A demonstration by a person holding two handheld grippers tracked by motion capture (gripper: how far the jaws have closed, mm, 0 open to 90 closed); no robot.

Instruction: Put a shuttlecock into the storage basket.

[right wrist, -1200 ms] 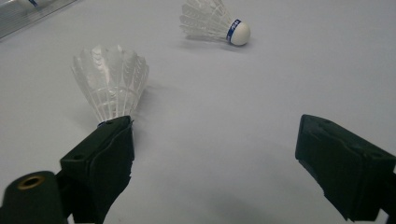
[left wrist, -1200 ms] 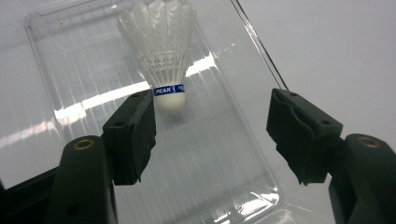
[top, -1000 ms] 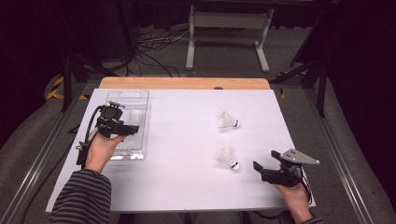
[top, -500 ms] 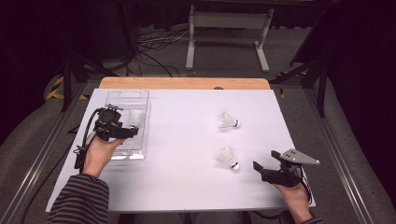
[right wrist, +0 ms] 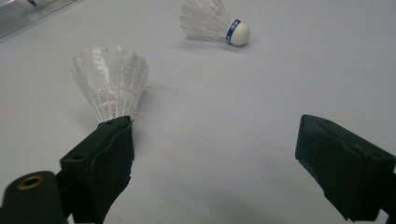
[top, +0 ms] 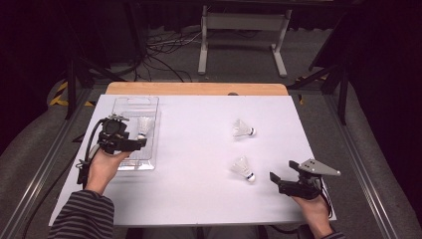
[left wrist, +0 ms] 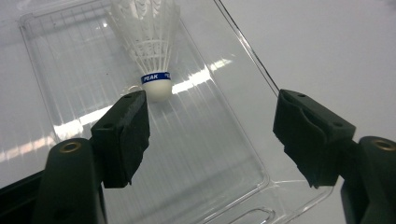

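A: Left tongs (left wrist: 212, 140)?
B: Jaws just opened wide, empty; shuttlecock (left wrist: 152, 51) lay in the tray (left wrist: 84, 60) at 11 o'clock, cork toward them.
A: Right tongs (right wrist: 215, 168)?
B: Wide open, empty.

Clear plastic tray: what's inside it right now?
One white shuttlecock lies in the clear plastic tray, cork end with its blue band toward the left gripper, whose open jaws have just been opening with nothing between them. The gripper's body hides part of the tray floor in the high view.

White feathered shuttlecock (left wrist: 150, 42) with blue band, clear ribbed tray (left wrist: 70, 60), white table (top: 199, 199), black hand-held gripper (left wrist: 210, 135), striped sleeve (top: 82, 219)
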